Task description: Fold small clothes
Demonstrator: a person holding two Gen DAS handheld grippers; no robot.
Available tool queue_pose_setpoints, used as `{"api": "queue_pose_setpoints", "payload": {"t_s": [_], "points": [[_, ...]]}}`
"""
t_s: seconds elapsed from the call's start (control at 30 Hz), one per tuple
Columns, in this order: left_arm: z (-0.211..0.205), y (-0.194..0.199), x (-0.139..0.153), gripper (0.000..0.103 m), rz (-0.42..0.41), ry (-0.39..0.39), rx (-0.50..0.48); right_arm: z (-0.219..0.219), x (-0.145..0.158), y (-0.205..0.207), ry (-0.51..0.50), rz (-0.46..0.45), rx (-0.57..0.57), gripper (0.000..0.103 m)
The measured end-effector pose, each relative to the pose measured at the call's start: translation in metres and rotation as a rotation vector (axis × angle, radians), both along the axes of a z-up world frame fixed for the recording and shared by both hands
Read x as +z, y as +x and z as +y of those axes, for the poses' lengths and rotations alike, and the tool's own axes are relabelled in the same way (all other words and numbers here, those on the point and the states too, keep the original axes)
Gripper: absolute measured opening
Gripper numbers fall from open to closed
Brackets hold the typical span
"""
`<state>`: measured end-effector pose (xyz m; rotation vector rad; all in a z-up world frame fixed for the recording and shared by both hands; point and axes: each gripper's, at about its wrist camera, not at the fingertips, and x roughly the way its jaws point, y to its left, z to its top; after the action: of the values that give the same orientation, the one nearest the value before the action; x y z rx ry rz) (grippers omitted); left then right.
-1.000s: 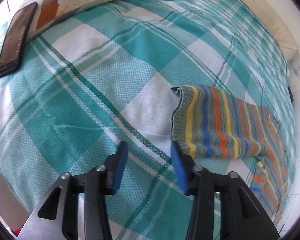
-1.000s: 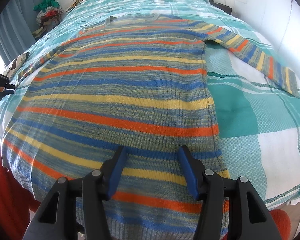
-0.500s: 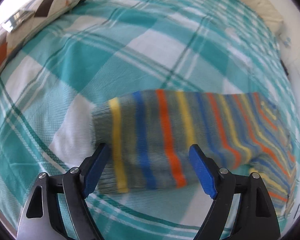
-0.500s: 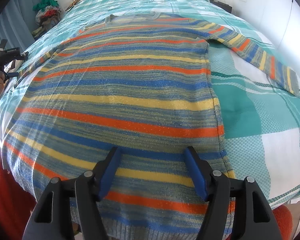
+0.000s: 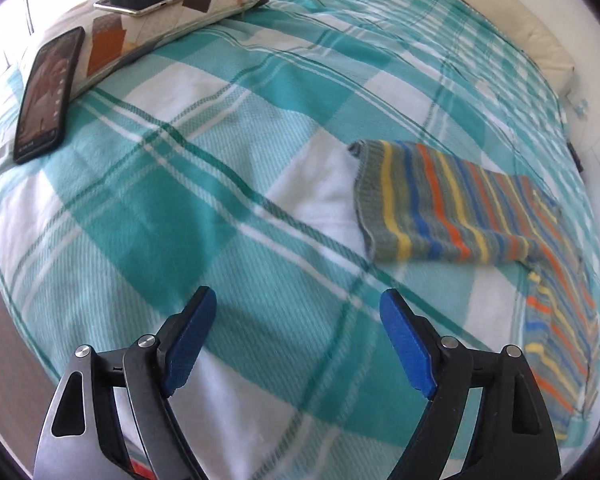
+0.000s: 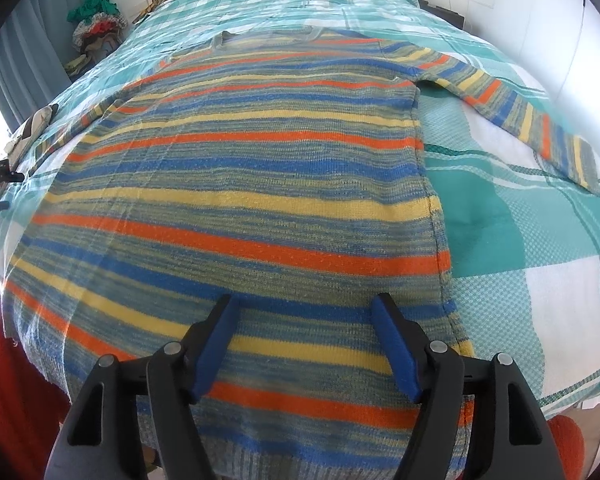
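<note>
Striped knit sweater [image 6: 236, 184] spread flat, front down or up not clear, on teal plaid bedspread [image 6: 540, 248]; both sleeves out to the sides, hem toward the near bed edge; laid out like this presumably so the sleeves can be folded in over the body first. Left sleeve [image 5: 440, 208] lies flat on the bedspread [image 5: 180, 208], cuff end pointing toward the pillow [image 5: 148, 28]; 2 phones on that pillow, well clear of the work. Left gripper [image 5: 296, 344] over bare bedspread, near the cuff but apart from it; jaws wide and opening, nothing between them; pitched steeply down. Right gripper [image 6: 304, 348] just above the lower body of the sweater, near the right side seam; jaws fairly wide, opening, knit under them but not pinched; also pitched steeply down. No fold made yet; likely next: grab cuff and hem corner.
</note>
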<state>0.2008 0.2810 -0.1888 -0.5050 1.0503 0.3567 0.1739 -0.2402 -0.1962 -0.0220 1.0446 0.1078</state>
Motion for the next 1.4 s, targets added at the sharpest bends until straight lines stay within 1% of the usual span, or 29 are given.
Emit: {"api": "queue_pose_setpoints", "payload": {"t_s": [0.07,0.13,0.2,0.23,0.33,0.37,0.4,0.47,0.5,0.6,0.73,0.8,1.13,1.23,1.4], "points": [[-0.019,-0.014,0.004,0.087,-0.032,-0.04,-0.023,0.0,0.0,0.0,0.009,0.0,-0.002,0.074],[-0.039,-0.02,0.007,0.092,-0.063,-0.071,-0.054,0.001,0.0,0.001,0.016,0.0,-0.004,0.078],[-0.058,-0.021,0.005,0.095,-0.068,-0.055,-0.095,0.003,-0.001,0.001,0.022,-0.004,-0.009,0.082],[-0.067,-0.02,0.001,0.096,-0.065,-0.03,-0.118,0.004,-0.002,0.002,0.027,-0.006,-0.009,0.085],[-0.085,-0.018,-0.019,0.098,-0.034,0.091,-0.154,0.007,-0.004,0.001,0.031,-0.019,-0.007,0.091],[-0.09,-0.019,-0.025,0.099,-0.033,0.133,-0.169,0.008,-0.004,0.001,0.033,-0.022,-0.008,0.092],[-0.097,-0.021,-0.028,0.102,-0.041,0.181,-0.193,0.008,-0.004,0.001,0.034,-0.025,-0.008,0.094],[-0.11,-0.021,-0.033,0.102,-0.046,0.278,-0.237,0.009,-0.005,0.001,0.034,-0.027,-0.004,0.095],[-0.11,-0.022,-0.035,0.102,-0.051,0.294,-0.239,0.009,-0.006,0.001,0.035,-0.028,-0.002,0.096],[-0.105,-0.022,-0.035,0.102,-0.058,0.275,-0.23,0.01,-0.007,0.002,0.033,-0.031,0.008,0.097],[-0.111,-0.025,-0.036,0.103,-0.071,0.319,-0.23,0.012,-0.008,0.001,0.017,-0.039,0.014,0.098],[-0.113,-0.026,-0.036,0.103,-0.071,0.327,-0.228,0.013,-0.008,0.001,0.014,-0.041,0.014,0.098],[-0.112,-0.027,-0.036,0.103,-0.067,0.324,-0.222,0.015,-0.009,0.001,-0.001,-0.039,0.018,0.1],[-0.113,-0.029,-0.036,0.103,-0.084,0.328,-0.22,0.015,-0.009,0.002,-0.001,-0.039,0.018,0.1],[-0.111,-0.03,-0.034,0.103,-0.093,0.311,-0.222,0.015,-0.01,0.001,-0.001,-0.04,0.019,0.101]]}}
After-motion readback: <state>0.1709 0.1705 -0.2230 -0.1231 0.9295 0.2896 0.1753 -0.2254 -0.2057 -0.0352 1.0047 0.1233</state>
